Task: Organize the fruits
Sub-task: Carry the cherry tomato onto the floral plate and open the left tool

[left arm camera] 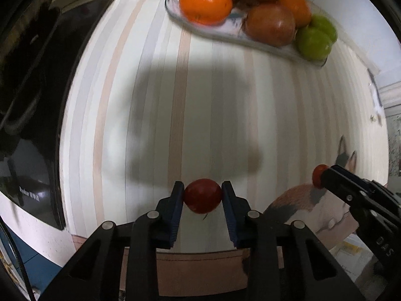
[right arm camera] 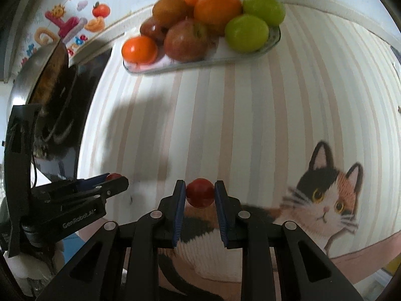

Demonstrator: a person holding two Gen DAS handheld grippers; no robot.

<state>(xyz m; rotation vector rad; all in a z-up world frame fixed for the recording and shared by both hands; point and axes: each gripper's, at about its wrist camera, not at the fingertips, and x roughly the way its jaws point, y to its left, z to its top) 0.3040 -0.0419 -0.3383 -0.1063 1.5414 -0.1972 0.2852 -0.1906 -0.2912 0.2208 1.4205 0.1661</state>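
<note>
Both hand-held grippers, left (left arm camera: 203, 195) and right (right arm camera: 200, 192), each clamping a small red fruit (left arm camera: 203, 196); plate (right arm camera: 272, 41) mostly loaded, these two pending.

Left wrist view: close above the striped tablecloth (left arm camera: 213, 115), facing steeply down; fruit plate (left arm camera: 175, 12) at upper right.
Right wrist view: same downward angle; plate (right arm camera: 274, 39) at top centre.
Shared: plate, tablecloth; each view catches the other gripper at its lower edge.

Each black claw (left arm camera: 203, 195) (right arm camera: 200, 192) has blue ribbed pads, silver rivets, white lettering.
</note>
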